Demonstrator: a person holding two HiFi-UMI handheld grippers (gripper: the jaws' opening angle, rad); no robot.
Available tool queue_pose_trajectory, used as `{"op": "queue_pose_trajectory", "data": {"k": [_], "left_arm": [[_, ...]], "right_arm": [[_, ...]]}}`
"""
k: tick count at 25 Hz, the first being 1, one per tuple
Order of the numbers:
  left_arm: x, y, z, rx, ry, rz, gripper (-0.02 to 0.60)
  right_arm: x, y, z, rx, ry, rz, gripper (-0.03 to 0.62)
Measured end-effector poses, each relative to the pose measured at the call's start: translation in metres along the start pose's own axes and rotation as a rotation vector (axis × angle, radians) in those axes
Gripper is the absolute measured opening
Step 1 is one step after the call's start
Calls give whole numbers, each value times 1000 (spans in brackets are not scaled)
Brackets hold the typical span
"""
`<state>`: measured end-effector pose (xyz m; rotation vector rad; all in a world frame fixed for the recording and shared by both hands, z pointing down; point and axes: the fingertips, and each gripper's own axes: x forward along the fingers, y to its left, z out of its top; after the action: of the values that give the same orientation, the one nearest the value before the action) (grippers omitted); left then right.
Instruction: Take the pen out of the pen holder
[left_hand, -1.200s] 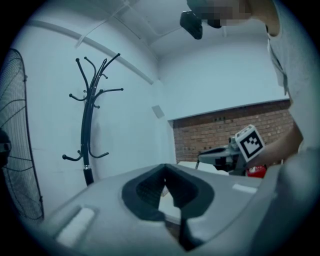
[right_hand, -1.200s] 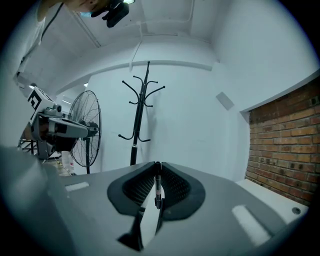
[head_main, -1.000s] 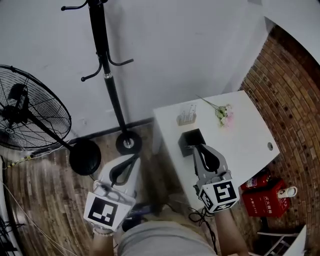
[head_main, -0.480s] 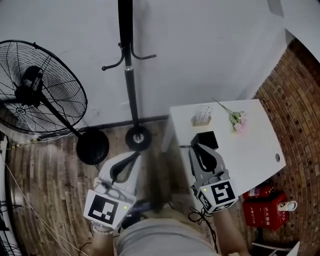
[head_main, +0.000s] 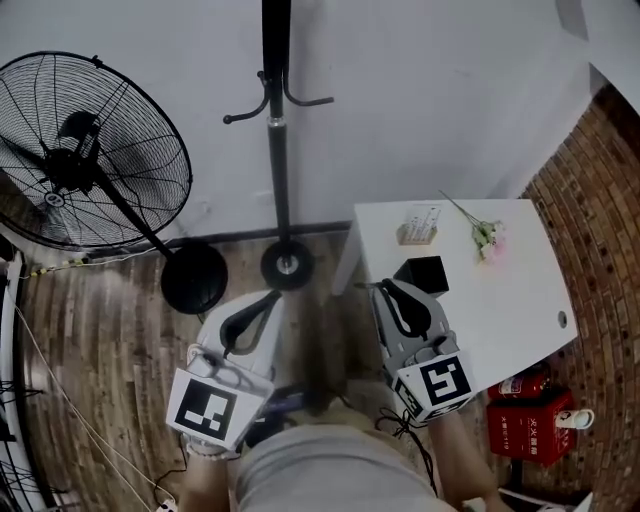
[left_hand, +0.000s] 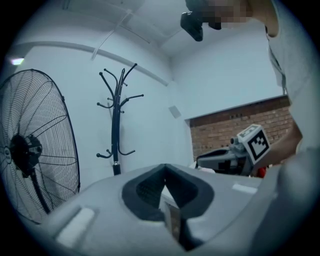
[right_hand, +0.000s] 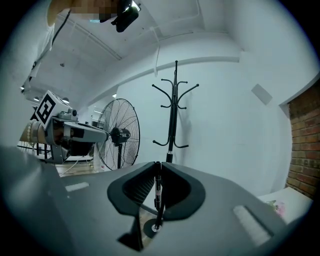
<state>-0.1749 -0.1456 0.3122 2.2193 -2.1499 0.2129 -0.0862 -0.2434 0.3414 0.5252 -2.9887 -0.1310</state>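
Note:
A thin black pen (right_hand: 158, 200) stands upright between the fingertips of my right gripper (right_hand: 158, 164), which is shut on it. In the head view the right gripper (head_main: 384, 290) hangs over the near left corner of the white table (head_main: 500, 310), just left of the black square pen holder (head_main: 422, 272) and apart from it. My left gripper (head_main: 268, 298) is held over the wooden floor to the left of the table. Its jaws meet at the tips, with nothing between them (left_hand: 164, 167).
A large black floor fan (head_main: 90, 150) and a black coat stand (head_main: 280, 150) are by the white wall. On the table lie a pink flower sprig (head_main: 487, 238) and a small card stand (head_main: 420, 225). Red fire extinguishers (head_main: 530, 425) sit beside the table, near a brick wall.
My right gripper has drawn back from the pen holder to its left, still holding the pen. The head view has swung left, so the table now lies further right.

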Motion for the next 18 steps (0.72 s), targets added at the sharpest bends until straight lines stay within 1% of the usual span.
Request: {"op": "queue_pose_trajectory", "data": {"k": [18], "left_arm": [[8,-9,1,6,-4,-25,-11]], "right_arm": [[-9,-5,2,-9,-3,-9,40]]}}
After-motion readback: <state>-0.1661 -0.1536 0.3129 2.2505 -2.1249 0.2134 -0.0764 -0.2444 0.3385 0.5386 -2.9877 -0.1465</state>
